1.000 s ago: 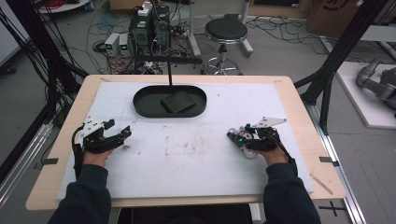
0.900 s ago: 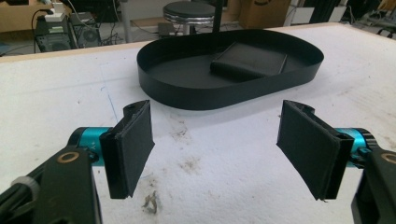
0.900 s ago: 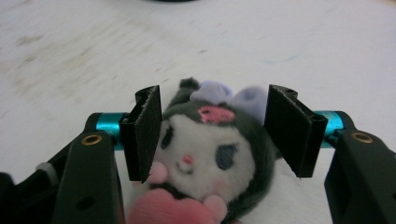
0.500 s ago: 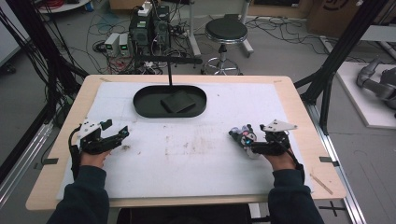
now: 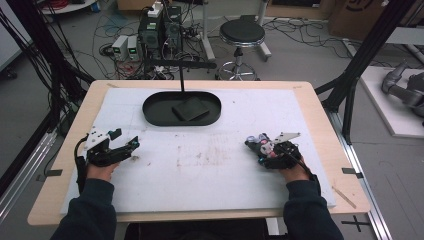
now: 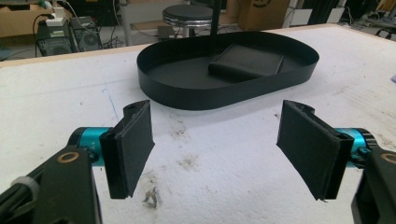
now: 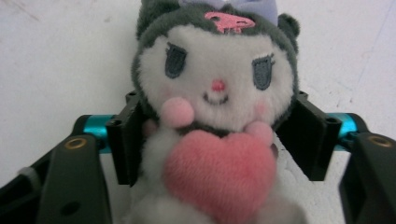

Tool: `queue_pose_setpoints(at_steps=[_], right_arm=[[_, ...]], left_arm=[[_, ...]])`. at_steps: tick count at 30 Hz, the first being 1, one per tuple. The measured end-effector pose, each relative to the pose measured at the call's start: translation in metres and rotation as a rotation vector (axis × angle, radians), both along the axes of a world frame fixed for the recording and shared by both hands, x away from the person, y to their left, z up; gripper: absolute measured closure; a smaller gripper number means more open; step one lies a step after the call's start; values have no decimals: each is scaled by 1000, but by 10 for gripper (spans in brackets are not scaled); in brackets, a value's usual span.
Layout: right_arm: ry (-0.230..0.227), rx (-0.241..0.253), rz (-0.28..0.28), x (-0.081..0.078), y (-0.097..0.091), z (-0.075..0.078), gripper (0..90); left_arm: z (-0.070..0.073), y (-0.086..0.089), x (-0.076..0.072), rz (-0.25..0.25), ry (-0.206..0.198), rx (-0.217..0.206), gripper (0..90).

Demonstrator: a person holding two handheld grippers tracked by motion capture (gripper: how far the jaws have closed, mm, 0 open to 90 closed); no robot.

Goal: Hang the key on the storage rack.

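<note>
A small plush toy (image 5: pixel 261 144) with a white face, dark grey hood and pink heart (image 7: pixel 219 172) lies on the white mat at the right. My right gripper (image 5: pixel 258 150) has it between its jaws. The jaws have just been closing, and both pads (image 7: pixel 128 140) now rest against the sides of its head in the right gripper view (image 7: pixel 217 135). At the mat's left side my left gripper (image 5: pixel 131 146) stands open over bare mat, nothing between its jaws (image 6: pixel 219 149).
A black oval tray (image 5: pixel 150 112) stands at the far middle of the mat with a flat black square pad (image 5: pixel 190 108) in it; it lies ahead of the left jaws (image 6: pixel 210 95). A thin black post (image 5: pixel 181 77) rises behind the tray.
The right gripper drew back a little to the right half a second ago, then came forward again around the plush toy. The toy and the left gripper stayed where they were.
</note>
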State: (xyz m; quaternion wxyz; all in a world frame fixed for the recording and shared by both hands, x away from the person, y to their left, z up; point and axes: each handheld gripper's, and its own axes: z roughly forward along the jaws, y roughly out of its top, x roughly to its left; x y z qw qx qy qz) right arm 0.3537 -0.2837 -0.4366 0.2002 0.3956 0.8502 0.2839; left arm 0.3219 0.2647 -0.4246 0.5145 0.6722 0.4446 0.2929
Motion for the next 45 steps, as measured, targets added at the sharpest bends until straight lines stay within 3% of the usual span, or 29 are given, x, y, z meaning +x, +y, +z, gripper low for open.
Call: queue_pose_setpoints(at_steps=[8, 14, 18, 25, 32, 45], right_arm=[[-58, 102, -15, 1, -5, 11, 355], [-130, 131, 30, 2, 6, 23, 355], [-139, 126, 28, 8, 14, 32, 356], [-181, 150, 77, 24, 34, 63, 356], [-210, 209, 111, 48, 53, 88, 356], [-227, 235, 143, 82, 88, 113, 357]], left_arm=[[0, 2, 0, 3, 0, 0, 265], [0, -2, 2, -10, 0, 4, 265], [0, -1, 2, -13, -5, -5, 265], [0, -2, 3, -26, -7, -12, 265], [1, -1, 2, -28, -12, -12, 265], [0, -1, 3, -32, -14, -13, 265]])
